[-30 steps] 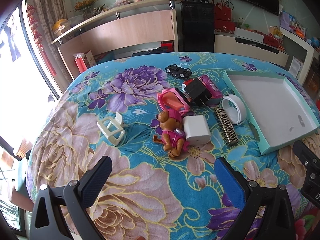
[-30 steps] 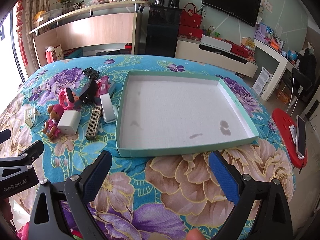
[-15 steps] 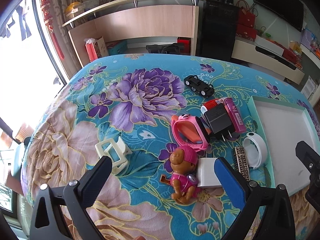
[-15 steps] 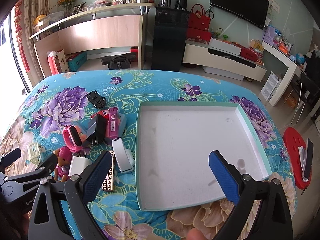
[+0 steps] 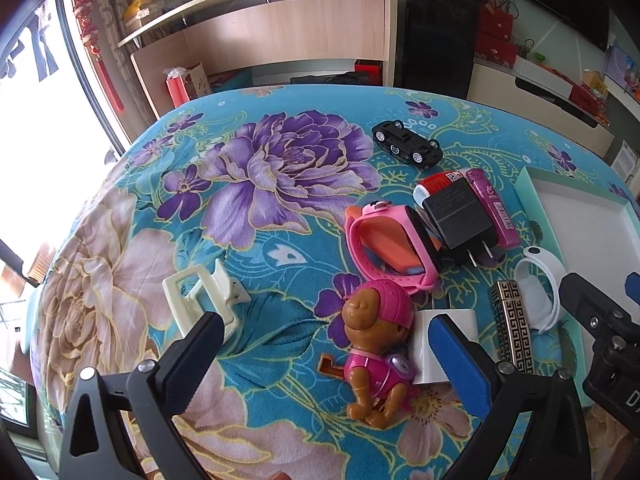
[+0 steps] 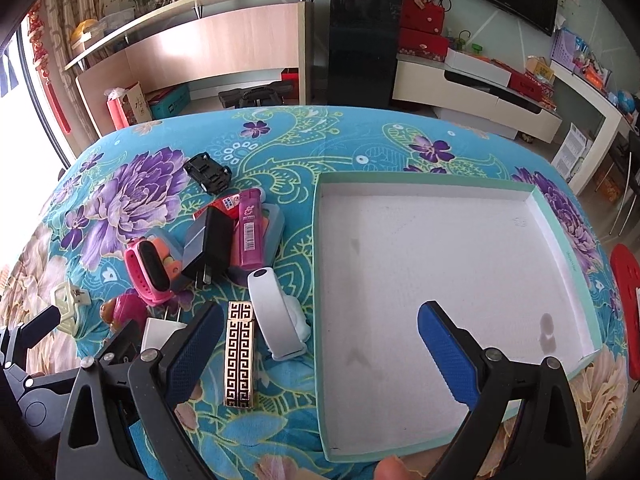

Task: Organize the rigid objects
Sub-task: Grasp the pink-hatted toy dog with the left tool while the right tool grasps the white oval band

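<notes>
My left gripper (image 5: pixel 320 340) is open and empty, its jaws either side of a brown toy dog in pink (image 5: pixel 376 356). Beside the dog lie a white charger (image 5: pixel 444 344), a gold-patterned lighter (image 5: pixel 512 328), a white band (image 5: pixel 536 292), a pink watch (image 5: pixel 392 248), a black plug adapter (image 5: pixel 456 216), a magenta lighter (image 5: pixel 492 208), a black toy car (image 5: pixel 406 148) and a cream clip (image 5: pixel 204 296). My right gripper (image 6: pixel 320 340) is open and empty, above the left edge of the mint tray (image 6: pixel 320 264), which holds nothing. The gold-patterned lighter (image 6: pixel 239 356) and white band (image 6: pixel 276 312) lie by its left finger.
The table wears a blue floral cloth (image 5: pixel 260 168). The left gripper's body (image 6: pixel 36 360) shows at the lower left of the right wrist view. A wooden counter (image 6: pixel 208 48), black cabinet (image 6: pixel 360 48) and red stool (image 6: pixel 628 304) stand beyond the table.
Both grippers have moved forward and lower over the table. The left has closed in on the toy dog; the right has reached the tray's left edge. Both stay open.
</notes>
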Tool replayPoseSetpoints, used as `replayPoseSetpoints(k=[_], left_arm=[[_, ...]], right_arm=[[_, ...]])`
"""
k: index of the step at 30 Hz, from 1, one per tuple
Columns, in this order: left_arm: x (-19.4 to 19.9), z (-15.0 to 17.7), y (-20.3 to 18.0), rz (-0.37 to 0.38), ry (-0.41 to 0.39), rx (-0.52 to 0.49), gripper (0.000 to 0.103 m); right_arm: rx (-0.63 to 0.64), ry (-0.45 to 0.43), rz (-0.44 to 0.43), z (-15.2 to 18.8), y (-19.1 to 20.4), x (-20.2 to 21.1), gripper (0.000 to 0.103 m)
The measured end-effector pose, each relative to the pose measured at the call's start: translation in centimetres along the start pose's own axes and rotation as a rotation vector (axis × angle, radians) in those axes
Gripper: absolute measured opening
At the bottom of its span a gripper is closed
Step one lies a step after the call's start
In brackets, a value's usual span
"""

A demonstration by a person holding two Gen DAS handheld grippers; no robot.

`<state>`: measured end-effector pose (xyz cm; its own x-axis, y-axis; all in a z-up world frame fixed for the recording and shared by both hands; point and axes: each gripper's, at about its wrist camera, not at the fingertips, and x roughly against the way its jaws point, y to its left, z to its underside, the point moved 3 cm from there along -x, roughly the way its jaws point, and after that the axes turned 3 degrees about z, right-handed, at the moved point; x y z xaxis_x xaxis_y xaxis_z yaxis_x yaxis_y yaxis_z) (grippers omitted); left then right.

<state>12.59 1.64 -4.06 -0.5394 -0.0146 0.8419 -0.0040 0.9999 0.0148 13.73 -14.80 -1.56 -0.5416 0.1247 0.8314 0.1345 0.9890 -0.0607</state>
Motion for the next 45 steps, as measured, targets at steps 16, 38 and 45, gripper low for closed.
replayPoseSetpoints(k=[16, 38, 45], left_arm=[[-0.3, 0.7, 0.0, 0.08, 0.032, 0.005, 0.094], [-1.5, 1.0, 0.8, 0.139, 0.065, 0.068, 0.071], [-2.1, 1.0, 0.7, 0.126, 0.071, 0.064, 0.062]], right_arm=[[0.085, -0.049, -0.063, 0.3, 2.1, -0.1, 0.068], [0.137, -0.004, -0.077, 0.6, 3.7, -2.8, 0.033], [0.143, 0.002, -0.075, 0.6, 4.0, -3.1, 0.031]])
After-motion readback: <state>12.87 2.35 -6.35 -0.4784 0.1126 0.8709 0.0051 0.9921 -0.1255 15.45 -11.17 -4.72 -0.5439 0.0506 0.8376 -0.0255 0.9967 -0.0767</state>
